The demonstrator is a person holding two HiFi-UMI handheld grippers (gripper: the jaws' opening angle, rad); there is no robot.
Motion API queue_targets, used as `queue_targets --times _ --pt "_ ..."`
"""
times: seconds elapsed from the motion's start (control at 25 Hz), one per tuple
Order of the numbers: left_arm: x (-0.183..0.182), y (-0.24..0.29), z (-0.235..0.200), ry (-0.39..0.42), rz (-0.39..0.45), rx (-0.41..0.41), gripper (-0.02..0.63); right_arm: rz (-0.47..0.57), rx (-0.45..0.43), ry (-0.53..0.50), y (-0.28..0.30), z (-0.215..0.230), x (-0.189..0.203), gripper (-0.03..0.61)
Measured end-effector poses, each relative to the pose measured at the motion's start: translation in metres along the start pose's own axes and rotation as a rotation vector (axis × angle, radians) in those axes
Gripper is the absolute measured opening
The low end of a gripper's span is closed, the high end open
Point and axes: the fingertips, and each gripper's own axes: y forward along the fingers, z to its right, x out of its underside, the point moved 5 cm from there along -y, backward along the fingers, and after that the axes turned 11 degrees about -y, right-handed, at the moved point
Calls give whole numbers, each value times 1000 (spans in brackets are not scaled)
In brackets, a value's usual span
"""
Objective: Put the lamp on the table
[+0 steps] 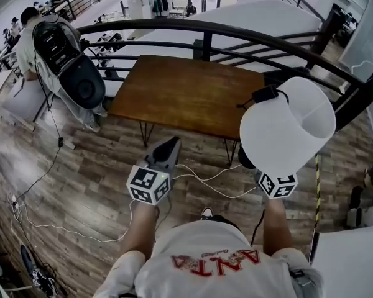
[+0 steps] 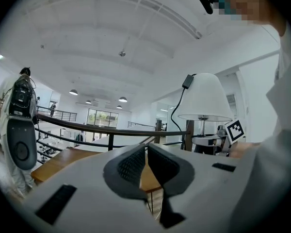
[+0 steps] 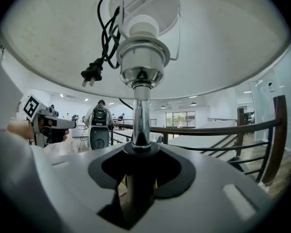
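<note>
The lamp, with a white shade (image 1: 286, 129), hangs in the air over the near right corner of the wooden table (image 1: 186, 92). Its black cord and plug (image 1: 264, 94) lie looped on top of the shade. My right gripper (image 3: 140, 152) is shut on the lamp's chrome stem (image 3: 141, 115), just under the bulb socket, and the plug (image 3: 91, 74) dangles inside the shade. My left gripper (image 1: 165, 151) is shut and holds nothing, in front of the table's near edge. In the left gripper view its pads (image 2: 157, 161) meet, and the lamp (image 2: 203, 98) stands to the right.
A black curved railing (image 1: 236, 36) runs behind and to the right of the table. A person with a black backpack (image 1: 65, 58) stands at the table's left. White cables (image 1: 199, 179) trail over the wooden floor under me.
</note>
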Motion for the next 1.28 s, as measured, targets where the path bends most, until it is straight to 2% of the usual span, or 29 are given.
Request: queue_targets --times 0.12,0.28,0.44,0.64,0.8,1.08,1.28 --pt "-2 33 -5 -6 -2 -15 23 -5 -9 -13 24 28 6 130" --pt "2 98 3 -2 -23 -36 24 -4 -11 -22 54 89 20 130" --pt "5 140 -2 -2 -37 -42 23 -13 -10 6 82 124 38 130" --pt "12 171 -26 -3 -59 -27 23 -21 1 20 113 136 57 130" --pt "-2 202 -43 -16 -64 9 24 -36 23 19 136 149 46 130" --pt "-14 257 -98 -6 -85 116 25 -52 129 31 184 155 46 130" --pt "-52 282 -142 2 -110 177 23 -61 202 70 218 151 19 130"
